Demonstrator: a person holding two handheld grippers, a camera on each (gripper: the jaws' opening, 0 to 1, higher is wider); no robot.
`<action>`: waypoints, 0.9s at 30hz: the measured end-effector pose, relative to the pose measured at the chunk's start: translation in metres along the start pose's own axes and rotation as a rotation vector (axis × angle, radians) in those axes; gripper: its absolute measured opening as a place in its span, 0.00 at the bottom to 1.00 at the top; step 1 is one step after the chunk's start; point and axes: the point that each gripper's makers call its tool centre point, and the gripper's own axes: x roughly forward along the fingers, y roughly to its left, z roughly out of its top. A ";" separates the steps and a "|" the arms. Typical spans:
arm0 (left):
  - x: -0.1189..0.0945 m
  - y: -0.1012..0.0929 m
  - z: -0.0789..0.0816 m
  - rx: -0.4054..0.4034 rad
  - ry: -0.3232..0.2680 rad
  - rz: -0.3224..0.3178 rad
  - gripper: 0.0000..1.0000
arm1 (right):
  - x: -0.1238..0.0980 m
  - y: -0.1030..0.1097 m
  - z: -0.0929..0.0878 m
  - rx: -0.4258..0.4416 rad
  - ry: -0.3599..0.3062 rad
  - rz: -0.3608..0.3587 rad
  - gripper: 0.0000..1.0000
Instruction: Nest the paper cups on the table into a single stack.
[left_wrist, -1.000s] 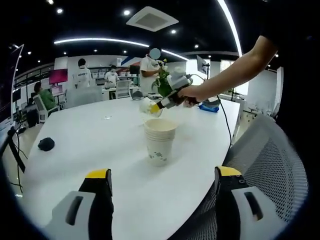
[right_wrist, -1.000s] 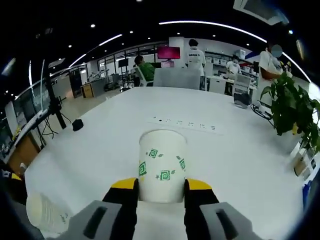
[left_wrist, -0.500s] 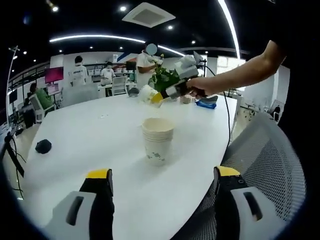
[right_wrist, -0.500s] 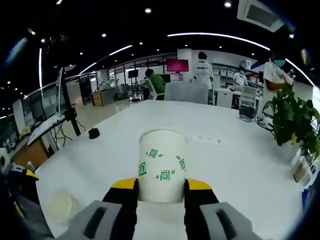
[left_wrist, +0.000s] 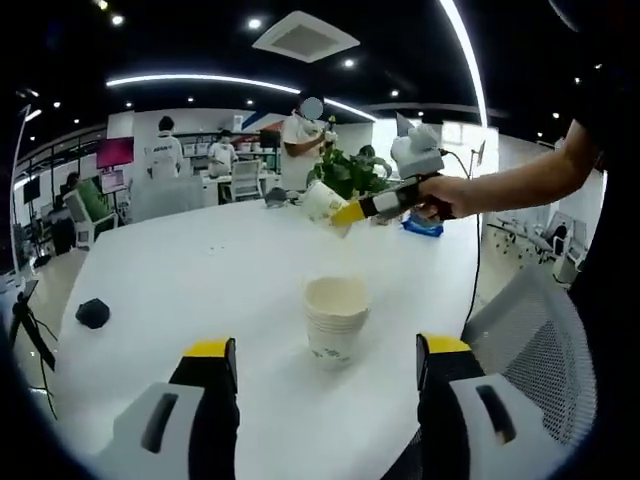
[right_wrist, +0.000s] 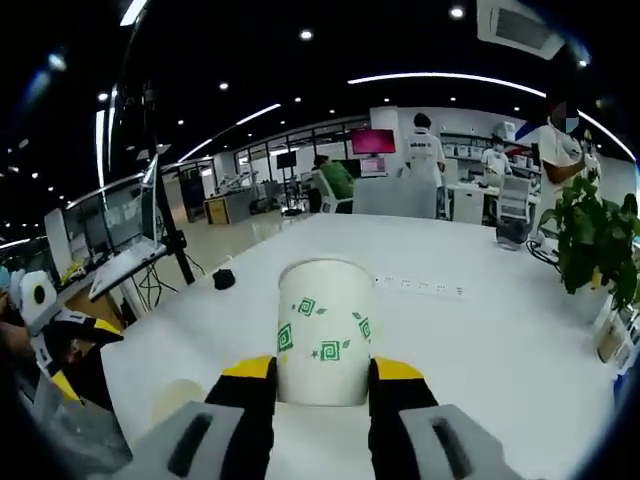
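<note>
Cup stacks: one stack (left_wrist: 334, 320) standing on the table (left_wrist: 180, 280); the number of nested cups in it cannot be told exactly.
Single cups: one cup (right_wrist: 324, 332), white with green marks, clamped between the jaws of the right gripper (right_wrist: 322, 385); seen in the left gripper view too (left_wrist: 322, 201).
Grippers: two, the right one and the left gripper (left_wrist: 325, 365), whose jaws stand wide apart with nothing between them.
Tables: one large white one.
Dark small things on the table: one (left_wrist: 92, 312).
Potted plants: one (right_wrist: 597, 245).
Mesh chairs: one (left_wrist: 525, 340).
Pink screens: one (right_wrist: 372, 141).
</note>
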 end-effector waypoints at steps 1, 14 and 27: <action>0.000 0.002 0.005 -0.009 -0.010 0.000 0.68 | -0.002 0.003 0.000 -0.001 -0.001 0.009 0.35; 0.010 0.002 0.050 0.010 -0.070 -0.049 0.47 | -0.025 0.050 0.002 -0.007 -0.014 0.131 0.35; 0.021 -0.008 0.075 0.034 -0.097 -0.129 0.36 | -0.038 0.090 -0.011 -0.086 -0.015 0.255 0.35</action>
